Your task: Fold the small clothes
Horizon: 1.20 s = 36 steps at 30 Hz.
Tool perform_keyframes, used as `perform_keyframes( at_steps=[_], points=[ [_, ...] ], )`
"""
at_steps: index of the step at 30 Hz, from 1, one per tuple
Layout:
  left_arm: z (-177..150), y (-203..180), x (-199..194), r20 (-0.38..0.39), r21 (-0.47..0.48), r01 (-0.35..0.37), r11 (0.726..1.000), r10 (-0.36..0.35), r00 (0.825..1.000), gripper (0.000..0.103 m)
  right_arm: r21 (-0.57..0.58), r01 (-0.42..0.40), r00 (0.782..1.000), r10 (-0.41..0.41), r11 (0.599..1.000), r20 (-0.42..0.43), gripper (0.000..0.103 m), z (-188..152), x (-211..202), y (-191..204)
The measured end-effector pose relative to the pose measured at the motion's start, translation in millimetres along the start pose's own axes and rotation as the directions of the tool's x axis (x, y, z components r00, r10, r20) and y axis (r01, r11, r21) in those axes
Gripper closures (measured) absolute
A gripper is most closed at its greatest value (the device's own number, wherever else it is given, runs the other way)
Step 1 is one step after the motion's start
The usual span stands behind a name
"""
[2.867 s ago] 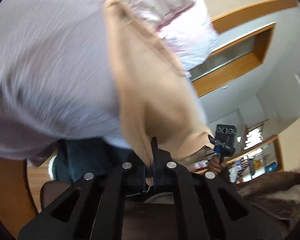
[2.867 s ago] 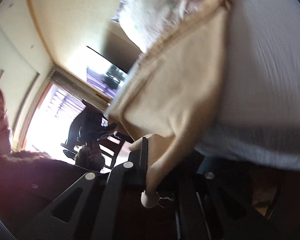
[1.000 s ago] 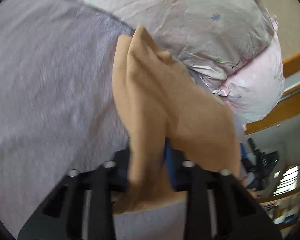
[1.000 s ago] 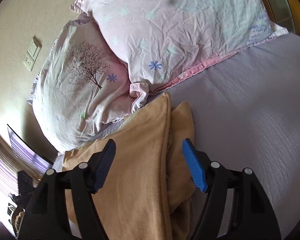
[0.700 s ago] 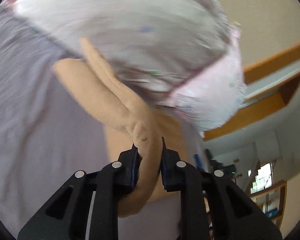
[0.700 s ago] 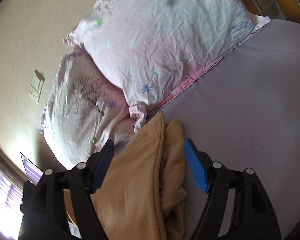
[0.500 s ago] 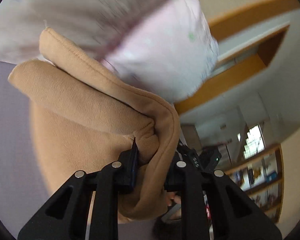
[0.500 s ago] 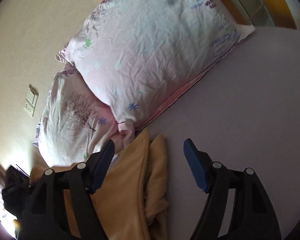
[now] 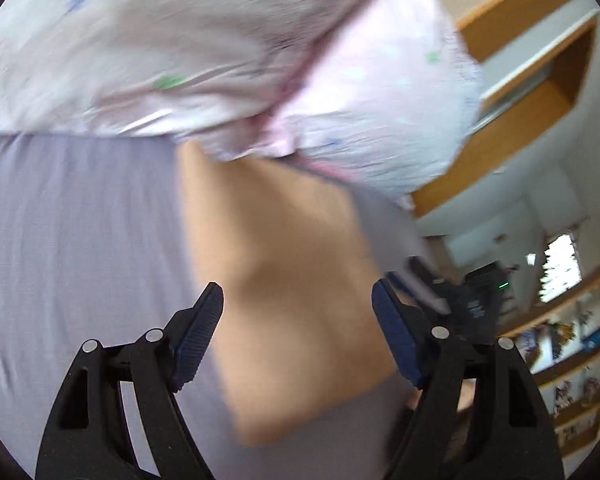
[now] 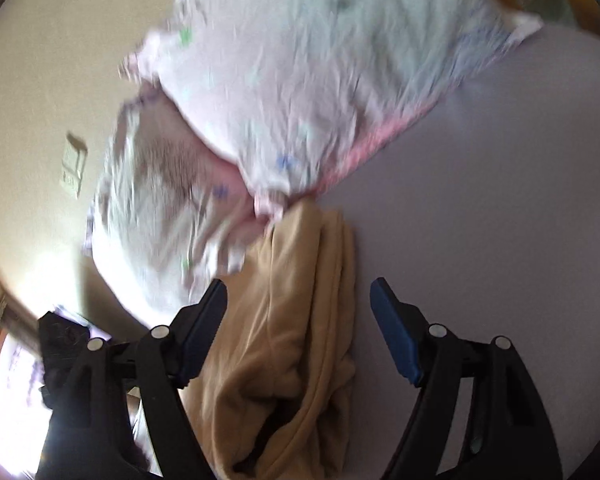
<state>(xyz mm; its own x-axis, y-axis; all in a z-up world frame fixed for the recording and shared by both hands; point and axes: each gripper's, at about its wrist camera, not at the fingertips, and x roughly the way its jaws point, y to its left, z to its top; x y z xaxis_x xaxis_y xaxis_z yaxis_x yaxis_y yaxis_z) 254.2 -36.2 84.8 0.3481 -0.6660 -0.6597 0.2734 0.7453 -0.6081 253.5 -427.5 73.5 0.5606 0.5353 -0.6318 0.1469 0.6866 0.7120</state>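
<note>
Left gripper (image 9: 298, 328) now let go, tan garment (image 9: 284, 280) flat, right gripper (image 10: 298, 328) still wide

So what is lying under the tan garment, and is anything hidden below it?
The tan garment lies folded on the lavender bedsheet, its far end touching the floral pillows. Both grippers hang open above it. Whatever lies between the folded layers or beneath them is covered and cannot be seen.

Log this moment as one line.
left gripper: open | right gripper: open | tan garment: folded on bed sheet, against pillows
</note>
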Motion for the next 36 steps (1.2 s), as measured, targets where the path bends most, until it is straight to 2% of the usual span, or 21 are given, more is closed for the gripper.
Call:
perform_keyframes(
  at_steps=[3, 8, 9, 10, 11, 12, 14, 16, 18, 21, 22, 23, 24, 26, 27, 28, 30, 31, 33, 35, 36],
  points=[
    [-3.9, 20.4, 22.6, -0.075, -0.063, -0.017, 0.998, 0.012, 0.997, 0.026, -0.007, 0.035, 0.992, -0.036, 0.999, -0.125, 0.029, 3.8, 20.9, 3.3],
    [-11.2, 24.3, 56.2, -0.127, -0.114, 0.073, 0.991, -0.087, 0.988, 0.026, -0.008, 0.045, 0.978, -0.046, 0.999, -0.203, 0.030, -2.2, 38.7, 1.4],
    [-12.5, 23.0, 60.3, -0.120, -0.117, 0.091, 0.989, -0.105, 0.987, 0.025, -0.004, 0.035, 0.979, -0.035, 0.999, -0.202, 0.038, -3.2, 38.9, 0.9],
    [-11.4, 21.6, 64.5, -0.101, -0.108, 0.094, 0.990, -0.105, 0.989, 0.025, 0.013, 0.014, 0.975, -0.011, 1.000, -0.220, 0.060, -6.2, 41.7, -1.7],
    [-12.6, 22.6, 68.7, -0.088, -0.106, 0.100, 0.989, -0.109, 0.990, 0.030, 0.032, -0.009, 0.974, 0.016, 0.999, -0.227, 0.064, -9.3, 43.4, -4.5],
    [-14.1, 24.6, 69.1, -0.081, -0.111, 0.110, 0.988, -0.119, 0.990, 0.044, 0.027, -0.027, 0.979, 0.032, 0.999, -0.204, 0.069, -13.3, 41.4, -4.3],
    [-17.3, 31.0, 58.0, -0.063, -0.117, 0.154, 0.981, -0.162, 0.985, 0.058, 0.010, -0.075, 0.981, 0.075, 0.997, -0.179, 0.074, -18.4, 37.1, 5.1],
    [-19.8, 35.9, 37.8, -0.023, -0.107, 0.199, 0.974, -0.202, 0.979, 0.061, -0.018, -0.128, 0.977, 0.123, 0.992, -0.172, 0.077, -20.7, 36.7, 23.0],
    [-21.3, 42.2, 10.0, 0.030, -0.068, 0.188, 0.980, -0.186, 0.982, 0.060, -0.065, -0.165, 0.970, 0.150, 0.984, -0.190, 0.078, -27.9, 46.4, 48.9],
    [-26.2, 61.1, -22.7, 0.082, -0.034, 0.099, 0.995, -0.096, 0.992, 0.054, -0.143, -0.144, 0.966, 0.108, 0.979, -0.235, 0.074, -42.7, 74.2, 77.2],
    [-30.3, 68.7, -33.0, 0.096, -0.022, 0.015, 1.000, -0.013, 0.995, 0.053, -0.159, -0.109, 0.965, 0.066, 0.981, -0.256, 0.072, -46.5, 82.6, 81.8],
    [-33.4, 75.4, -44.5, 0.105, -0.019, -0.036, 0.999, 0.038, 0.994, 0.053, -0.171, -0.066, 0.966, 0.020, 0.983, -0.260, 0.069, -49.7, 85.8, 84.5],
    [-38.3, 79.3, -56.0, 0.122, -0.010, -0.074, 0.997, 0.075, 0.990, 0.053, -0.179, -0.032, 0.975, -0.009, 0.983, -0.222, 0.066, -51.8, 77.9, 87.4],
    [-50.7, 74.4, -80.7, 0.183, 0.034, -0.064, 0.997, 0.057, 0.981, 0.053, -0.203, -0.013, 0.996, -0.006, 0.979, -0.091, 0.062, -53.8, 44.5, 99.5],
    [-56.4, 67.3, -89.6, 0.205, 0.062, -0.056, 0.996, 0.042, 0.978, 0.048, -0.216, -0.077, 0.997, 0.069, 0.973, -0.045, 0.050, -57.8, 22.8, 111.2],
    [-63.6, 57.2, -97.9, 0.218, 0.104, -0.038, 0.994, 0.014, 0.976, 0.043, -0.219, -0.153, 0.988, 0.146, 0.964, -0.047, 0.042, -62.1, 11.2, 121.2],
    [-73.9, 35.7, -99.2, 0.214, 0.183, -0.008, 0.983, -0.032, 0.976, 0.035, -0.225, -0.295, 0.954, 0.274, 0.929, -0.120, 0.037, -79.5, 0.0, 144.0],
    [-80.0, 21.8, -92.3, 0.190, 0.226, 0.010, 0.974, -0.054, 0.980, 0.034, -0.230, -0.322, 0.943, 0.290, 0.919, -0.162, 0.035, -89.4, 1.9, 153.4],
    [-85.0, 2.7, -69.9, 0.132, 0.273, 0.024, 0.962, -0.062, 0.989, 0.031, -0.235, -0.304, 0.940, 0.251, 0.923, -0.231, 0.033, -108.0, 13.6, 163.9],
    [-92.5, -2.5, -46.0, 0.078, 0.288, -0.001, 0.958, -0.023, 0.997, 0.031, -0.213, -0.205, 0.957, 0.150, 0.955, -0.247, 0.033, -117.7, 29.1, 155.0],
    [-96.0, 0.2, -31.8, 0.050, 0.283, -0.042, 0.958, 0.029, 0.998, 0.031, -0.179, -0.125, 0.966, 0.079, 0.976, -0.246, 0.033, -121.2, 36.8, 137.9]
  ],
)
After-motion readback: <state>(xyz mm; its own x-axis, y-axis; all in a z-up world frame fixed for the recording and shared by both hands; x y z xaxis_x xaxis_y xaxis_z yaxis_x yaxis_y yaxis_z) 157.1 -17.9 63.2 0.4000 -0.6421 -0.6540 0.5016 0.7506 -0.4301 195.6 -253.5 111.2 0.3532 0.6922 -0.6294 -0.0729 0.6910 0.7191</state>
